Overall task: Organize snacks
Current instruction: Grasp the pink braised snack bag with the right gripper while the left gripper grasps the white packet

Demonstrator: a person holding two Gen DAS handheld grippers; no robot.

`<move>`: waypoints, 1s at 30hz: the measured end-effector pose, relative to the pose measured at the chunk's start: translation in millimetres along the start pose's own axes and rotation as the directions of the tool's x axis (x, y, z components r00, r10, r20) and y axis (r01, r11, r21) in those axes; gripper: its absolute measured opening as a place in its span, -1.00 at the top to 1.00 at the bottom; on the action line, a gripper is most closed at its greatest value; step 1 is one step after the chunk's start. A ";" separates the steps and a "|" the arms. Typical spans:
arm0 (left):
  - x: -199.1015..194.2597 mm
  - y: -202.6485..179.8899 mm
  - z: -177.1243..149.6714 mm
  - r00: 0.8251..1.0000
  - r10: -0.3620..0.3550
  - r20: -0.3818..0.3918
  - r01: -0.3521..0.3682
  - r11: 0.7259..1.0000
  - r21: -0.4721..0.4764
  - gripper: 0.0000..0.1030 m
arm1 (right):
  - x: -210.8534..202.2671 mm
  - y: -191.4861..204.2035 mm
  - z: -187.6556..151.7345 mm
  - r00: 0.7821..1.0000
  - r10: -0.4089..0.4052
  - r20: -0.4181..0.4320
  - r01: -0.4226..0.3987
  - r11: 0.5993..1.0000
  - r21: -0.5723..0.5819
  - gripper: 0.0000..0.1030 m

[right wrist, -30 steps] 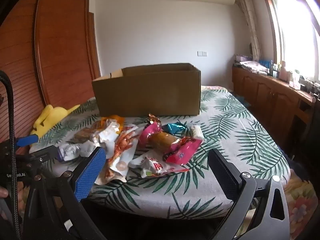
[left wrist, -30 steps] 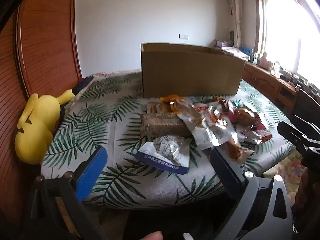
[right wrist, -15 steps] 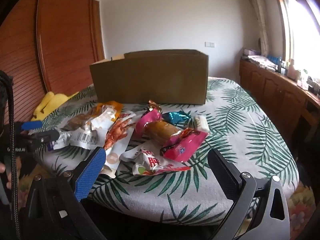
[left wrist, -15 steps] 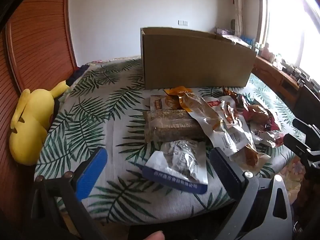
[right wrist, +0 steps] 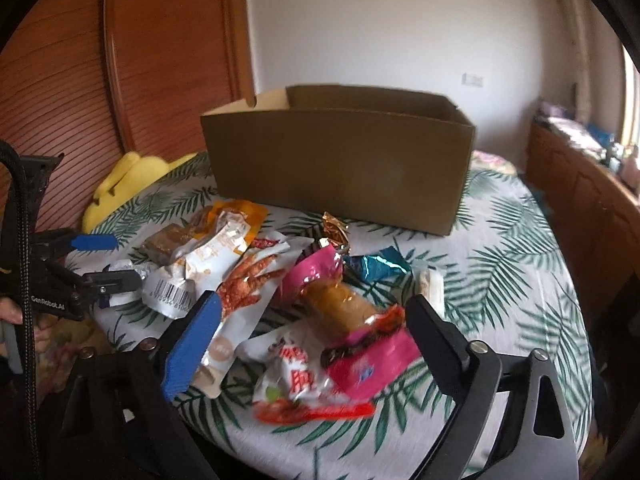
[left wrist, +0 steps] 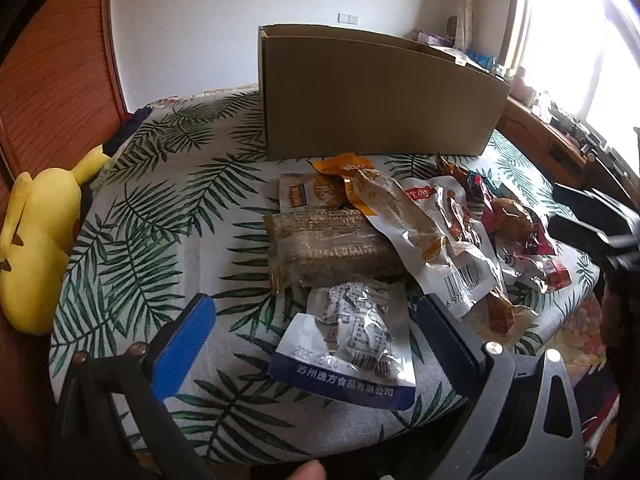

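The left gripper (left wrist: 312, 334) hangs with jaws spread and empty over the white-and-blue pouch (left wrist: 348, 344), the nearest snack in the heap on the table (left wrist: 160, 208) before the box (left wrist: 376, 100); the right gripper (right wrist: 312, 332), jaws just narrowed yet apart, straddles the pink pack (right wrist: 352, 332) untouched. The pouch's long axis runs roughly toward the box, blue end nearest, so I judge it best pinched across its width at mid-body.

Daylight enters from the window (left wrist: 576, 40) at your right and burns out to white glare. The right wrist view is blurred by motion; fisheye bends both edges.
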State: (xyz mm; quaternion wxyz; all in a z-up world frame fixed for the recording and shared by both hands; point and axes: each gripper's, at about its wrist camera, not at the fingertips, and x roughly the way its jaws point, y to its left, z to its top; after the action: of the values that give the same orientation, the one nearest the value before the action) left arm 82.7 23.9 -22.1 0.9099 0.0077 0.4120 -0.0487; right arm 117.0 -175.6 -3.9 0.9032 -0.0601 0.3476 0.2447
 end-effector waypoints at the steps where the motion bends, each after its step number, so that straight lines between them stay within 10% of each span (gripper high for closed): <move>1: 1.0 0.2 0.4 1.000 -0.013 -0.008 0.013 1.000 0.000 -0.95 | 3.9 -1.4 2.9 1.000 0.008 -0.018 -0.008 1.000 -0.011 -0.60; 10: 5.3 -1.3 3.4 0.994 -0.098 -0.053 0.099 0.995 0.022 -0.74 | 36.8 5.9 12.7 0.989 0.005 -0.150 -0.026 0.990 -0.141 -0.02; 30: 23.3 -9.2 -1.5 0.981 -0.119 -0.152 0.131 0.989 0.075 -0.56 | 73.9 0.2 9.1 0.969 -0.026 -0.247 -0.020 0.983 -0.181 0.01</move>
State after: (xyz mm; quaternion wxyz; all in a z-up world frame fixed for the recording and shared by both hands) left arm 96.0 12.9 -40.4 0.8710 0.0238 0.4751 -0.1225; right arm 169.5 -143.4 -45.7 0.8437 -0.1729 0.4339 0.2644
